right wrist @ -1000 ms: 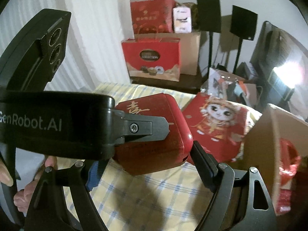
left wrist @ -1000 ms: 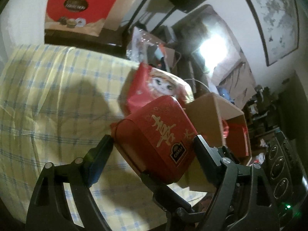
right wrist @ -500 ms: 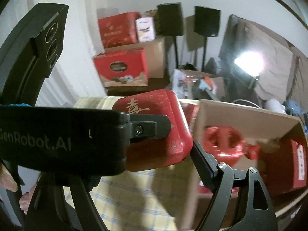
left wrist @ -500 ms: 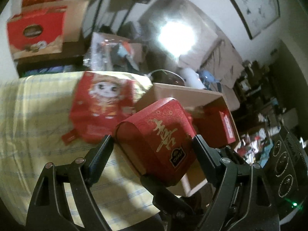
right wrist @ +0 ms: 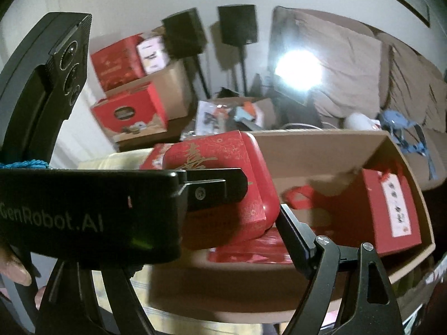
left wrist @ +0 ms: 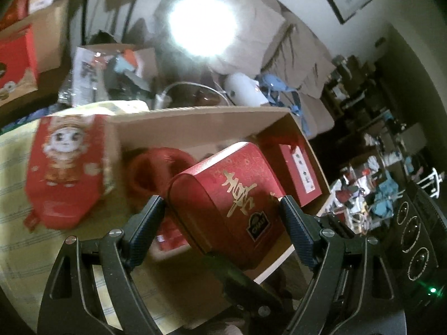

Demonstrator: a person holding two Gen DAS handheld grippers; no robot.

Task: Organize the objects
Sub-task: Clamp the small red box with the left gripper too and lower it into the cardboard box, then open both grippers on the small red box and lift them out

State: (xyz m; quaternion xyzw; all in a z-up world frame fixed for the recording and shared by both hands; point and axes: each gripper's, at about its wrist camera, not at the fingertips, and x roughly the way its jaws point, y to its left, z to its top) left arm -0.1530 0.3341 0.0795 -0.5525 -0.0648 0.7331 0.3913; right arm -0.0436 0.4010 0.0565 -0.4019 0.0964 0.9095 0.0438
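A red gift box with gold characters (left wrist: 237,195) hangs over the open cardboard box (left wrist: 195,120). My left gripper (left wrist: 222,217) is shut on it, one pad on each side. In the right wrist view the same red gift box (right wrist: 223,162) sits between the fingers of my right gripper (right wrist: 220,217). Its right finger (right wrist: 293,231) touches the box's corner, and its left finger is hidden behind the left gripper's black body (right wrist: 83,209). Inside the cardboard box (right wrist: 321,145) lie a red ring-shaped item (left wrist: 156,167), a red box with a white label (right wrist: 391,203) and flat red packets (right wrist: 251,251).
A red packet with a cartoon figure (left wrist: 64,167) lies on the yellow checked cloth (left wrist: 16,237), against the cardboard box's left wall. Behind are red gift cartons (right wrist: 131,111), two black speakers (right wrist: 237,25), a bright lamp and a cluttered floor to the right.
Both grippers carried the red gift box sideways and slightly up, from above the checked cloth to above the open cardboard box. Both grips stayed the same.
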